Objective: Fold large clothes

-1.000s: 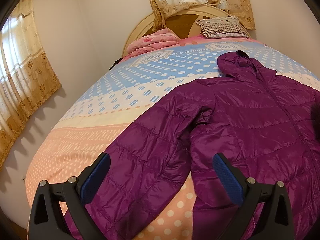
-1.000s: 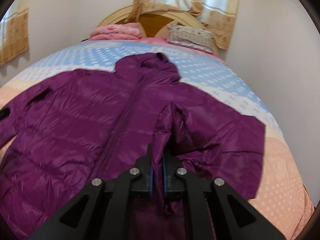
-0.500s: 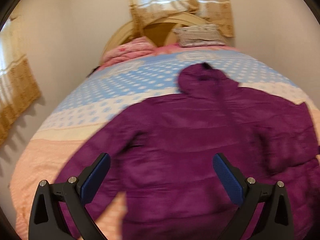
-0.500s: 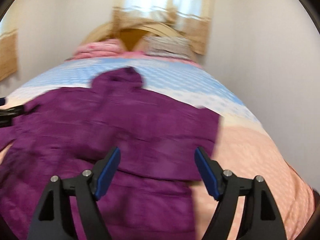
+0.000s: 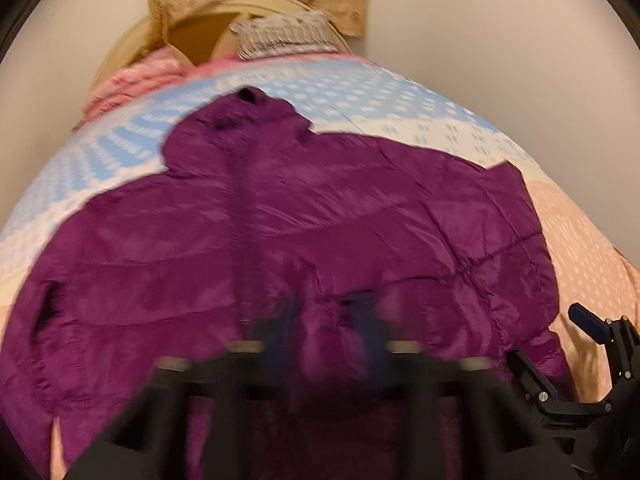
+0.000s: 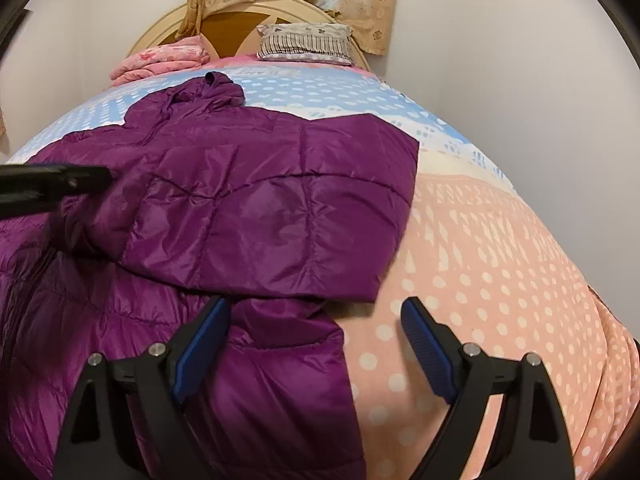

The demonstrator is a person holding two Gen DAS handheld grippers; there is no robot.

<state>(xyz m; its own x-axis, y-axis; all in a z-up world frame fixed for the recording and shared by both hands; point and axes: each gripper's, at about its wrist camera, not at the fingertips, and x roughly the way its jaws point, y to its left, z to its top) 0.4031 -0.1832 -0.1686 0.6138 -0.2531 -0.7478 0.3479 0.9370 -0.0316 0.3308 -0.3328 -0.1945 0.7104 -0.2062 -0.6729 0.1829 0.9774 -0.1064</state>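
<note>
The bed (image 6: 500,264), covered in a dotted blue-and-peach spread, filled both views, and on it the purple puffer jacket (image 6: 248,200) lay flat, front up, its long axis running from the hem at the near edge up to the hood (image 6: 208,92) toward the headboard. In the right wrist view the jacket's right sleeve (image 6: 280,216) was already laid across the chest, its straight outer fold edge facing the bare spread. The opposite sleeve, on the left side, lay out of clear sight, so I judged the coming fold to belong to the left arm. The right gripper (image 6: 316,340) hung with its blue pads wide apart and nothing between them, straddling the near right edge of the jacket body, one pad over fabric and the other over the spread. The left gripper (image 5: 332,320) was too smeared by motion to tell whether it stood apart or pinched; it hovered low over the middle of the jacket, near the zip line (image 5: 240,208), and in the right wrist view it reached in from the left above the folded sleeve's cuff end.
</note>
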